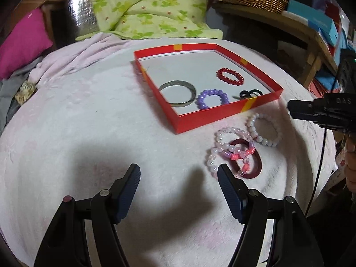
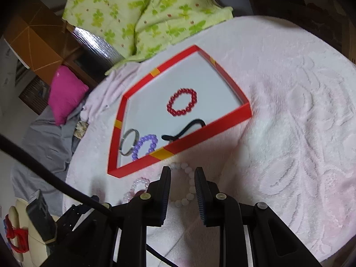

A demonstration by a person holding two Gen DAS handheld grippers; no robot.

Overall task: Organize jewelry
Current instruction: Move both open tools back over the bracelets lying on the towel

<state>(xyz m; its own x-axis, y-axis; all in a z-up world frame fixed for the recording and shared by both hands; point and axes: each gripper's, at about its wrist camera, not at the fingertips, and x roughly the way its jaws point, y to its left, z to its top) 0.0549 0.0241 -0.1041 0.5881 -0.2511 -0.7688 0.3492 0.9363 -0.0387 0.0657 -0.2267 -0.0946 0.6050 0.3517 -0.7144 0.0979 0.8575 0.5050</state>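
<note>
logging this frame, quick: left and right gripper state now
left gripper: open, holding nothing, above the blanket.
right gripper: partly open, its fingers straddling the white bead bracelet, not shut on it.

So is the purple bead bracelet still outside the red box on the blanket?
No, the purple bead bracelet lies inside the red box, next to the grey bangle.

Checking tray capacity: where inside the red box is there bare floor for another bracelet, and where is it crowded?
In the red box, the far half is bare, behind the red bead bracelet and toward the left wall. The near edge is crowded: grey bangle, purple bead bracelet and black hair tie lie close together.
</note>
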